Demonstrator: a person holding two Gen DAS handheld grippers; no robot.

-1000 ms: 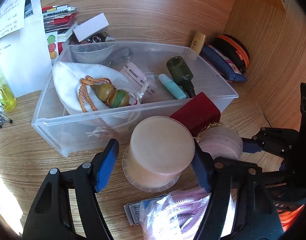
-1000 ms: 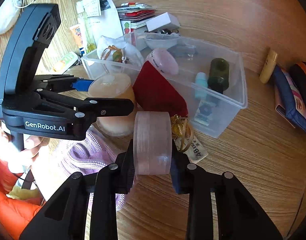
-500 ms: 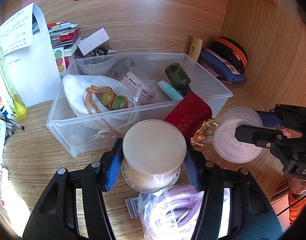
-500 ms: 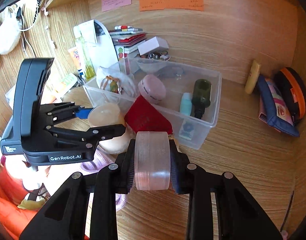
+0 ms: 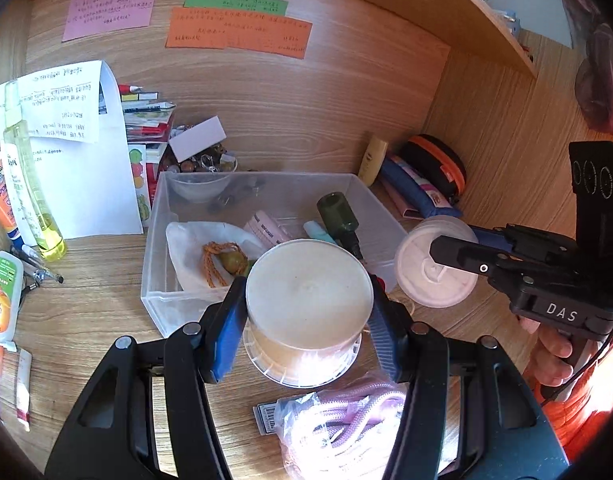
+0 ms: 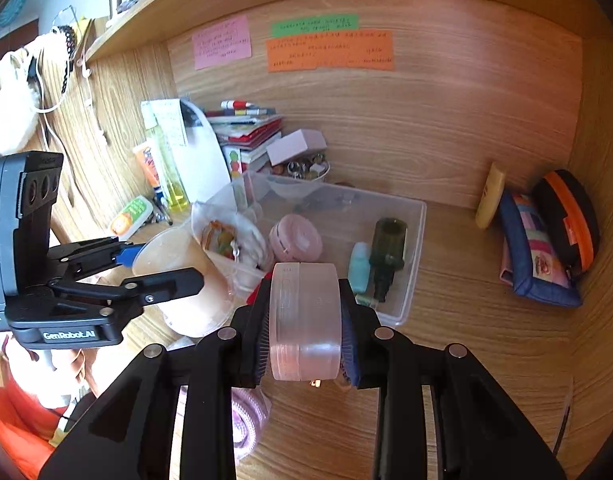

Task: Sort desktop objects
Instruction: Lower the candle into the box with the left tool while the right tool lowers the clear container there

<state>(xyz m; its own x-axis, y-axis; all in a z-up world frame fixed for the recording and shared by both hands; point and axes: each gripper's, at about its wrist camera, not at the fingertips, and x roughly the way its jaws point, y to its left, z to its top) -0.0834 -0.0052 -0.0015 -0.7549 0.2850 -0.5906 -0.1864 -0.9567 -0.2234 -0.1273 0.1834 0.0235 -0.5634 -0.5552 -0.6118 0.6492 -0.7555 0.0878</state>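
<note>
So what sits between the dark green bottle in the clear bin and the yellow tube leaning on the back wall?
In the right wrist view, only the clear bin's right wall and bare desk lie between the dark green bottle and the yellow tube.

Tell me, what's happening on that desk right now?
Left gripper shut on beige tub. Right gripper shut on pink jar. Clear bin ahead, already crowded.

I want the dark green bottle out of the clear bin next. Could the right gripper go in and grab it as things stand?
Probably not: the right gripper is shut on a pink jar. The green bottle lies uncovered in the open bin.
</note>
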